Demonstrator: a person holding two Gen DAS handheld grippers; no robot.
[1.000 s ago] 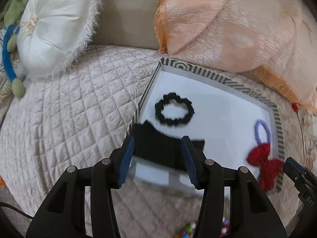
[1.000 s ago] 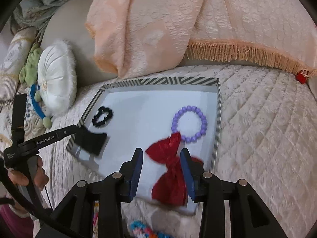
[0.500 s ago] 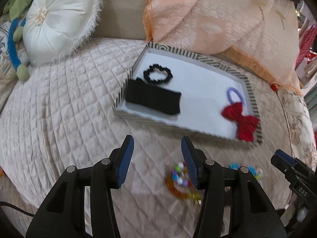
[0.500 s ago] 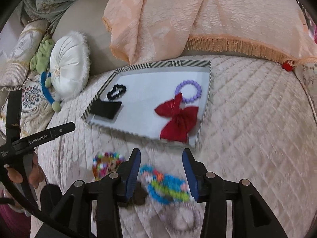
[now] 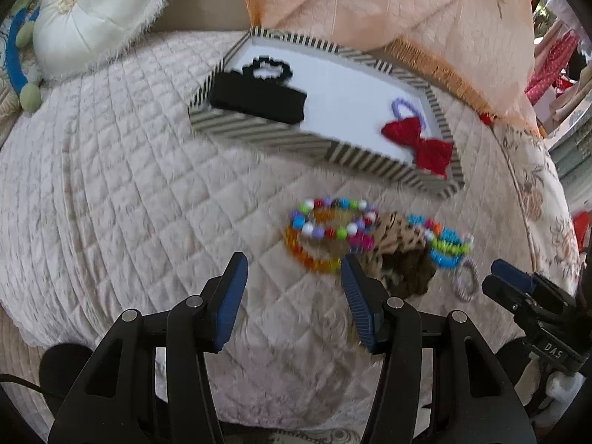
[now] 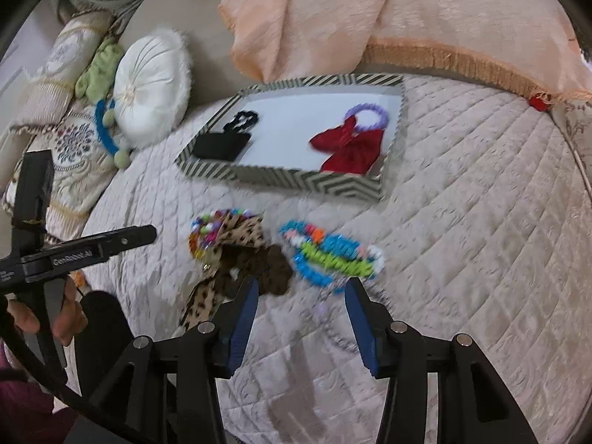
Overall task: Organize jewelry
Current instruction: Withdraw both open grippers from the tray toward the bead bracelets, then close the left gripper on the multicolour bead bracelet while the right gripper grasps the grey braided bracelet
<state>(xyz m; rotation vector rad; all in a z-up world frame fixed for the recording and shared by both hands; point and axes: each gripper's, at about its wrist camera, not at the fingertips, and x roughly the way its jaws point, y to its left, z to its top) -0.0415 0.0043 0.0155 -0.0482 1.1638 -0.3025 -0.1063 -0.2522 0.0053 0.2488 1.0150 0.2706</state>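
A striped tray (image 5: 259, 133) (image 6: 281, 179) lies on the quilt, holding a black band (image 5: 259, 100), a black bracelet (image 5: 270, 68), a red bow (image 5: 425, 144) (image 6: 347, 146) and a purple bracelet (image 6: 366, 114). In front of it lies a loose pile: a multicoloured bead bracelet (image 5: 333, 218), a leopard scrunchie (image 5: 396, 244) (image 6: 236, 244) and a blue-green bracelet (image 5: 447, 248) (image 6: 325, 251). My left gripper (image 5: 293, 262) hovers just short of the bead bracelets. My right gripper (image 6: 302, 283) hovers near the blue-green bracelet. The jaws of both are opening, with nothing gripped between them.
A round white cushion (image 5: 96, 11) (image 6: 151, 85) sits at the back left. A peach fringed throw (image 5: 407, 7) (image 6: 370, 11) hangs behind the tray. A thin pale bracelet (image 6: 333, 333) lies close under my right gripper. A hand (image 6: 55, 318) holds the left tool.
Both grippers have drawn back from over the tray towards the near side of the bed. The loose pile has come into view, and the black band and red bow stay in the tray.
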